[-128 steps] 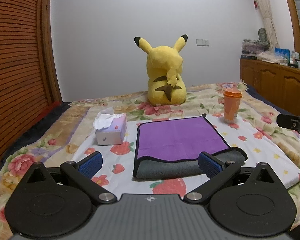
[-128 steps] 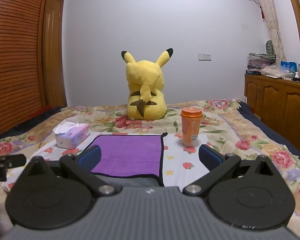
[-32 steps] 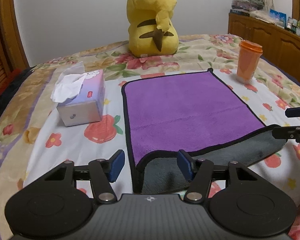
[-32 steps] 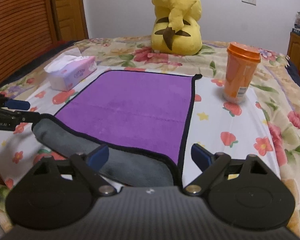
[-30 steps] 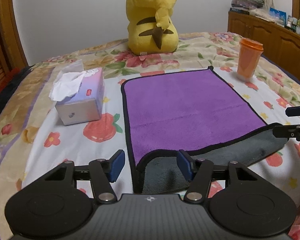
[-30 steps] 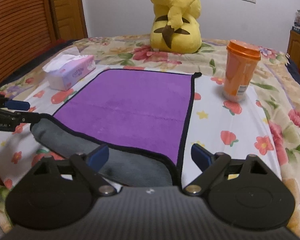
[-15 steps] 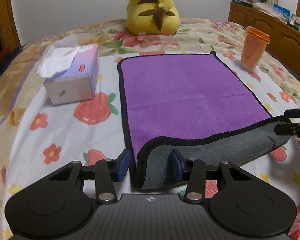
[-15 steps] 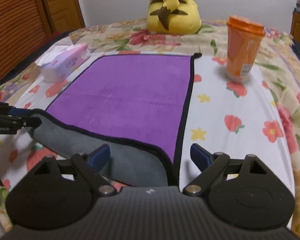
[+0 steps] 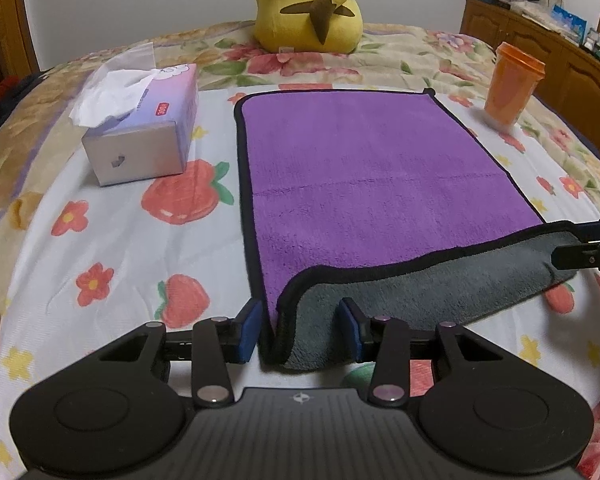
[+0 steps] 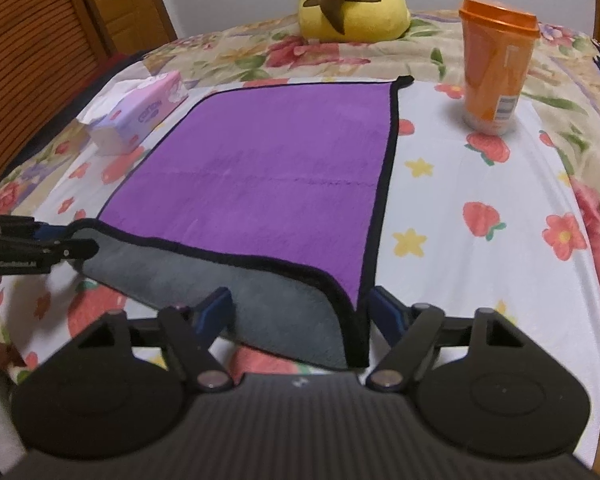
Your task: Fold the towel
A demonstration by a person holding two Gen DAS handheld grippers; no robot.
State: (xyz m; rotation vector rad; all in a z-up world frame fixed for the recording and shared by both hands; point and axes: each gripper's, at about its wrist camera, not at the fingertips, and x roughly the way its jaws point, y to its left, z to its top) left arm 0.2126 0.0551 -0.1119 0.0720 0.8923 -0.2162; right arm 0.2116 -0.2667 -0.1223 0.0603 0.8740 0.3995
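A purple towel (image 9: pixel 372 168) with a black hem lies flat on the bed, its near edge turned over to show the grey underside (image 9: pixel 420 300). My left gripper (image 9: pixel 298 330) straddles the near left corner, jaws partly closed but still apart from the cloth. In the right wrist view the towel (image 10: pixel 268 176) shows the same grey flap (image 10: pixel 260 300). My right gripper (image 10: pixel 300 312) straddles the near right corner with its jaws wider apart. Each gripper shows at the other view's edge: the right (image 9: pixel 592 244), the left (image 10: pixel 32 248).
A tissue box (image 9: pixel 140 136) stands left of the towel. An orange lidded cup (image 9: pixel 512 84) stands at its far right, large in the right wrist view (image 10: pixel 496 64). A yellow plush (image 9: pixel 312 4) sits beyond. A wooden cabinet (image 9: pixel 548 52) is at the right.
Both grippers have dropped and come in over the towel's near corners. The left jaws have narrowed around the left corner; the right jaws have narrowed a little.
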